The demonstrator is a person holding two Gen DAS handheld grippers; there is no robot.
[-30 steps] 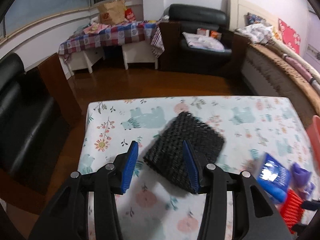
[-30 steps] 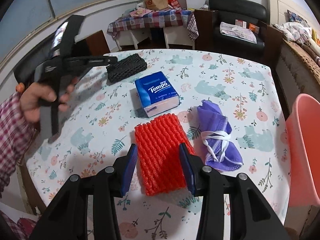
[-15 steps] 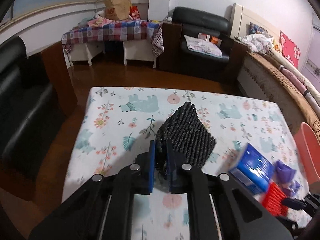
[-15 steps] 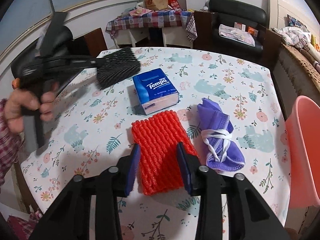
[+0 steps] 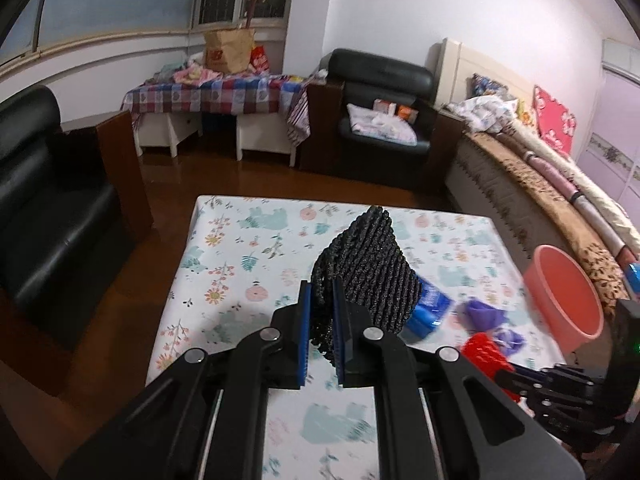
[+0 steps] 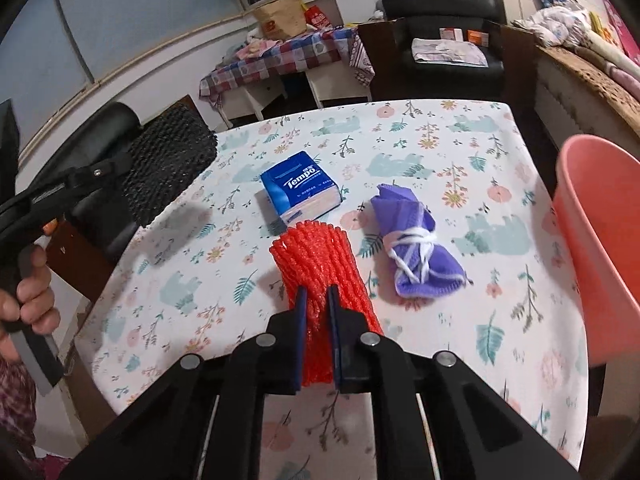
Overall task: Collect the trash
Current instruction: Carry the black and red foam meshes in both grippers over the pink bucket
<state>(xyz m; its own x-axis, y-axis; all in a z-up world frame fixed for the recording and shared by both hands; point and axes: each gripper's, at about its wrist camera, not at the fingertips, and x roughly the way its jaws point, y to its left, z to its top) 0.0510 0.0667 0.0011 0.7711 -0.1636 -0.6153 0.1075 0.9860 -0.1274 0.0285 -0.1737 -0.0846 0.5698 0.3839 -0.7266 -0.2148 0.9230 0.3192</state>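
The left gripper (image 5: 321, 328) is pinched on the black foam net (image 5: 366, 272); a second ago its jaws stood wide around the net as it lay flat on the table, and half a second ago they had already clamped it. Now the net hangs clear of the floral tablecloth (image 5: 240, 264), lifted and carried toward the right side of the table, where the pink bin (image 5: 560, 292) waits.

The right gripper (image 6: 317, 334) has just been closing, and its blue pads now squeeze the near end of the red foam net (image 6: 320, 264), which bunches between them. That net seems to rest on the cloth at its far end, though the view from behind the jaws does not settle it.

Just beyond lie the blue Tempo tissue pack (image 6: 300, 188) and, to its right, the purple face mask (image 6: 416, 244) wound in its white straps, both untouched. So two pieces are in hand, neither yet in the bin, and two remain on the table.
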